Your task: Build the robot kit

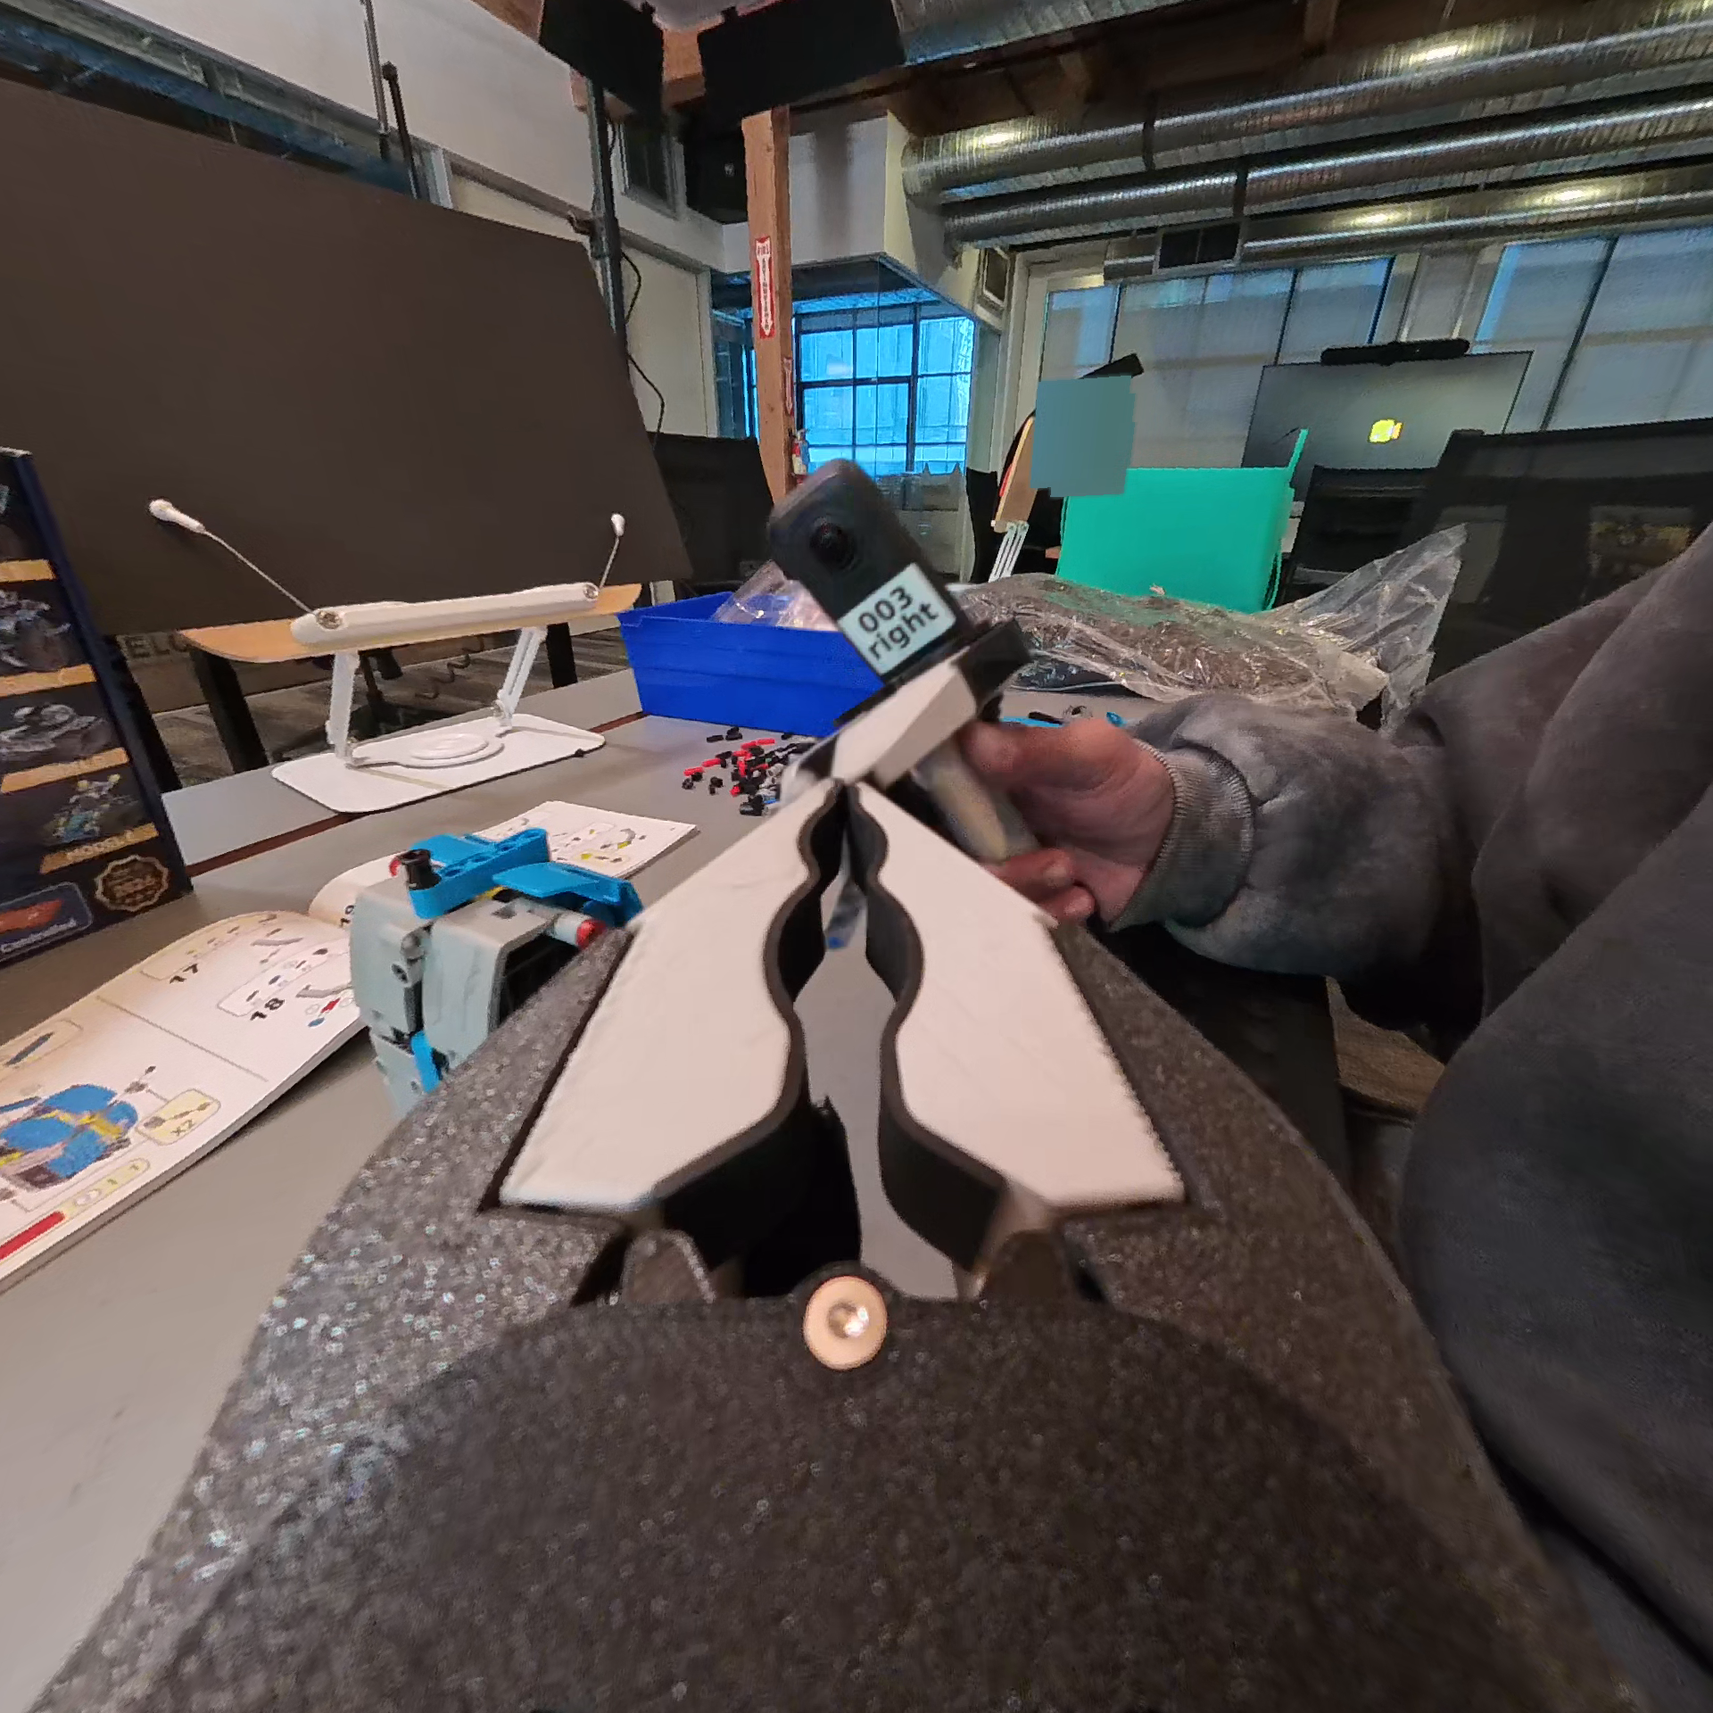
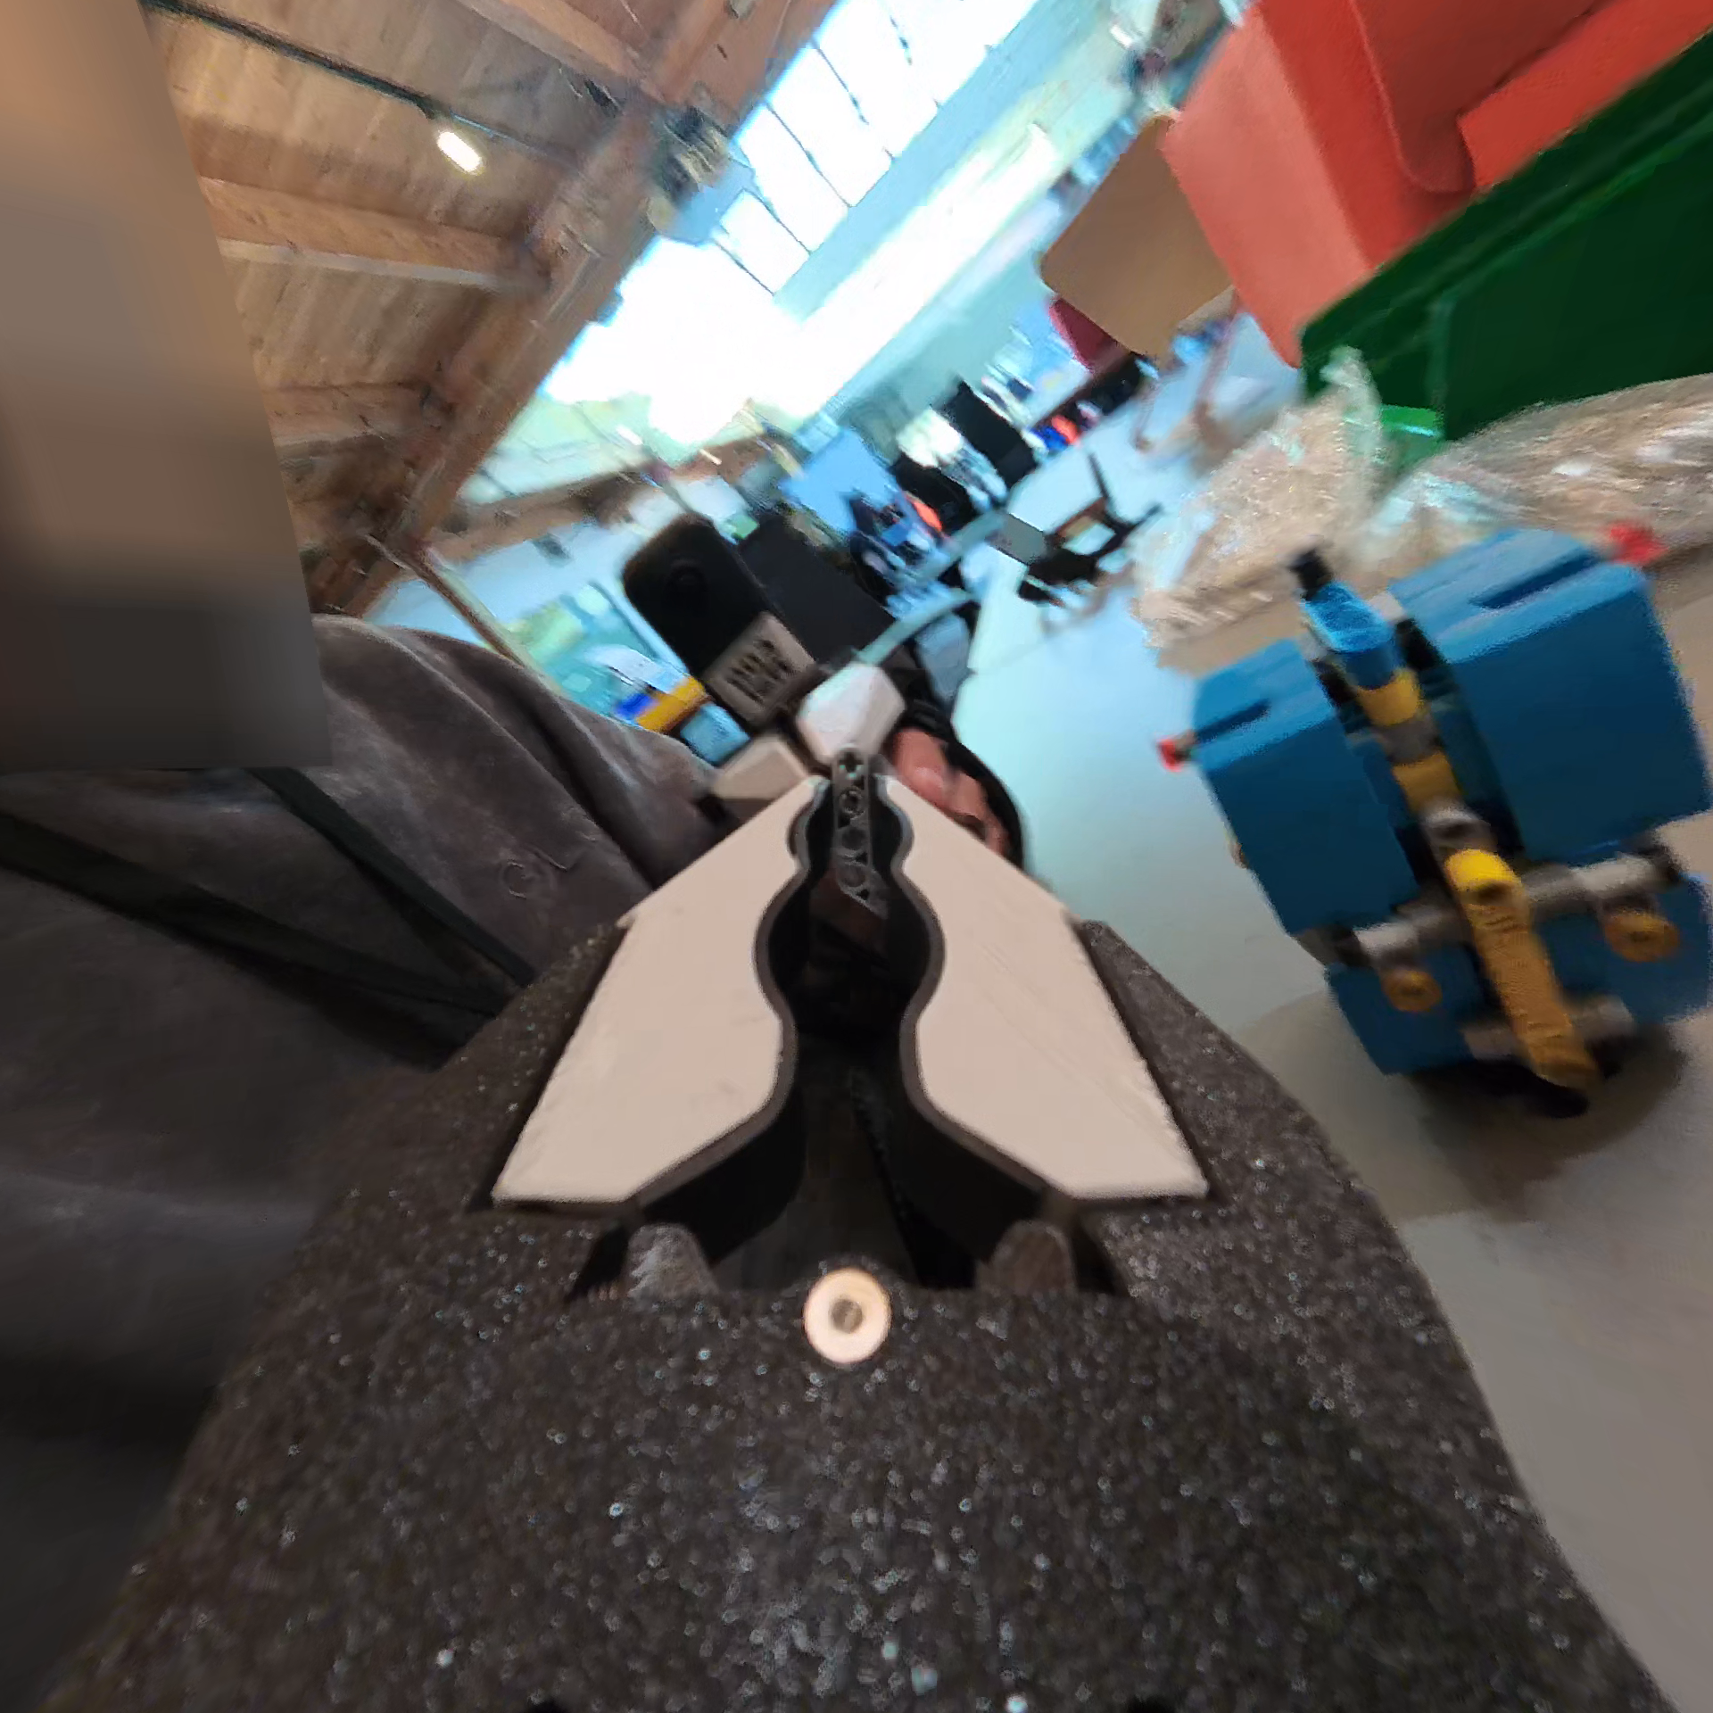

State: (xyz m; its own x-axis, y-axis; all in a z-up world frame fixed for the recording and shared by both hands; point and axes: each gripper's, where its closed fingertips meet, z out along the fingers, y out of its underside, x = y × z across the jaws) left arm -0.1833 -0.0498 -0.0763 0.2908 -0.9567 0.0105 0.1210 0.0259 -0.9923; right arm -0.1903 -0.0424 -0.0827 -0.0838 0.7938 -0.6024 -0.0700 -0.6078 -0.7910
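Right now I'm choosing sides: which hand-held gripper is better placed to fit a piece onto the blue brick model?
Probably right: its hand-held gripper pinches a dark grey perforated plastic beam.

Blue bin (image 1: 742,672), open instruction booklet (image 1: 167,1020), white stand (image 1: 436,686) on grey table (image 1: 139,1390).

A grey table (image 1: 139,1390) stands before a dark slanted board (image 1: 324,371). Silver ducts (image 1: 1298,158) run under the ceiling, with tall windows (image 1: 881,389) behind; the right wrist view, blurred, seems to show wooden beams (image 2: 371,232).
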